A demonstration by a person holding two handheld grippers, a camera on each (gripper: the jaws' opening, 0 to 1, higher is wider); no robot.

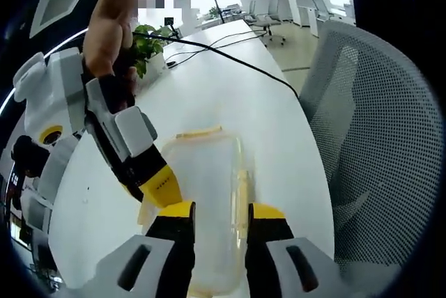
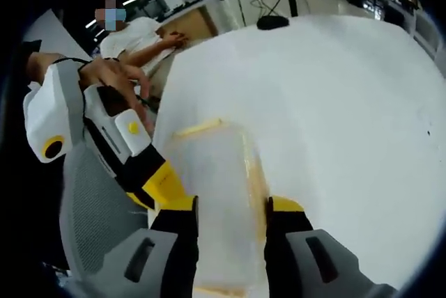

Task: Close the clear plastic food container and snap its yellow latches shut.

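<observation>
A clear plastic food container (image 1: 209,207) lay on a white desk (image 1: 209,96), close to the desk's edge and directly ahead of both cameras. In the left gripper view, a yellow latch (image 1: 198,131) ran along its far end, and another yellow latch (image 1: 242,200) lined one long side. In the right gripper view the same container (image 2: 216,200) sat with a yellow strip at its far end (image 2: 198,129).

The left hand-held gripper (image 1: 219,214) stood released, its yellow-tipped jaws spread either side of the container's near end. The right hand-held gripper (image 2: 230,209) was likewise released, jaws straddling the box from the opposite end. Whether either set of jaws touched the plastic could not be told.

Each hand-held gripper crossed the other's view: the right one (image 1: 150,176) slanted down to the container's corner, held by a bare hand (image 1: 115,26); the left one (image 2: 157,179) reached the box's side.

A grey mesh chair (image 1: 376,145) stood beside the desk. A black cable (image 1: 230,58) trailed across the desk toward a green potted plant (image 1: 148,49). A seated person in a white shirt (image 2: 136,40) was beyond the desk.
</observation>
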